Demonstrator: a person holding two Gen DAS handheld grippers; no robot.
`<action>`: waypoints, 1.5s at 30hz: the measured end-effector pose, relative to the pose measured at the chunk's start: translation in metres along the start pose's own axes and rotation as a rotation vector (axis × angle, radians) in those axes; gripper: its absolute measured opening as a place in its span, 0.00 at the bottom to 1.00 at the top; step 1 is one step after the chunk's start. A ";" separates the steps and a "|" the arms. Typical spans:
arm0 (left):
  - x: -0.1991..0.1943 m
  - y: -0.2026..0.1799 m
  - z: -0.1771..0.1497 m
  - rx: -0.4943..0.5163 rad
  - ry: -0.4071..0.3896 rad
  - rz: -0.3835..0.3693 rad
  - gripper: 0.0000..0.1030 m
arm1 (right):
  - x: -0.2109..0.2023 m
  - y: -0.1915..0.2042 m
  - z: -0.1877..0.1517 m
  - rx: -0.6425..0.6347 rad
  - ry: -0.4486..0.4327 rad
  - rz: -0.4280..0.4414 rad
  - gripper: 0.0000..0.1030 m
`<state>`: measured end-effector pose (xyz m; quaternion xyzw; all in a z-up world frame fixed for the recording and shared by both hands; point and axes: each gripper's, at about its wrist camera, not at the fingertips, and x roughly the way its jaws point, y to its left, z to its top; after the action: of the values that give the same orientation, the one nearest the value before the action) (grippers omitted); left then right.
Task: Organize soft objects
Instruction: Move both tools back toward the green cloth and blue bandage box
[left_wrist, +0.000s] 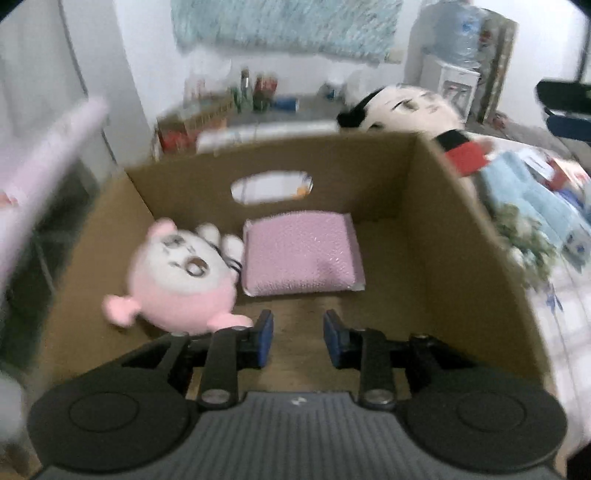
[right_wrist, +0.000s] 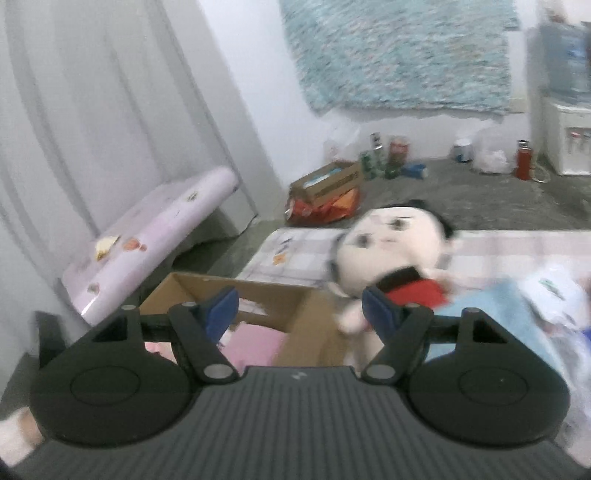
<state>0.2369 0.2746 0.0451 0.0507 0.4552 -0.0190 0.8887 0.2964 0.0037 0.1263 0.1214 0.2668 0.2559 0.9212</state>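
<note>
Box: My left gripper (left_wrist: 298, 339) hangs over the open cardboard box (left_wrist: 436, 266), pointing down into it, with bare cardboard floor showing between the fingers.
Already packed: Two soft things lie on the box floor. A pink-and-white plush toy (left_wrist: 177, 275) sits against the left wall, and a flat pink cushion (left_wrist: 301, 254) lies just beside it toward the back wall, under the oval handle hole.
Left fingers: Narrowly parted, with nothing between the blue pads (left_wrist: 266, 330). The plush toy's foot lies close by the left finger, and I cannot tell whether they touch.
Still out: A doll (right_wrist: 395, 251) with a pale face, black hair and a red top lies on the checked bedcover (right_wrist: 295, 247) just outside the box's right wall, next to a light blue cloth (right_wrist: 491, 310).
Right fingers: My right gripper (right_wrist: 301, 312) holds nothing, its jaws roughly half open. It looks across the box corner toward the doll, and one pad sits in front of the red top in this view. Contact is not clear through the blur.
Progress: By my reckoning two items are in and at least the doll remains. Whether the blue cloth counts as well, I cannot say.
Look of the doll: Large round head, small limp body, propped half on its side. It seems soft enough to squash at the torso.
</note>
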 end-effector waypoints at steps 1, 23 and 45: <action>-0.015 -0.007 -0.003 0.032 -0.032 0.019 0.32 | -0.014 -0.010 -0.006 0.014 -0.025 -0.016 0.72; -0.050 -0.211 0.020 0.286 -0.173 -0.200 0.63 | -0.166 -0.214 -0.118 0.224 -0.118 -0.124 0.76; 0.044 -0.226 0.028 0.181 -0.058 -0.209 0.11 | -0.140 -0.255 -0.107 0.403 -0.108 -0.148 0.98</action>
<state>0.2670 0.0474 0.0093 0.0824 0.4285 -0.1538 0.8865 0.2391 -0.2765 0.0061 0.2969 0.2709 0.1219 0.9075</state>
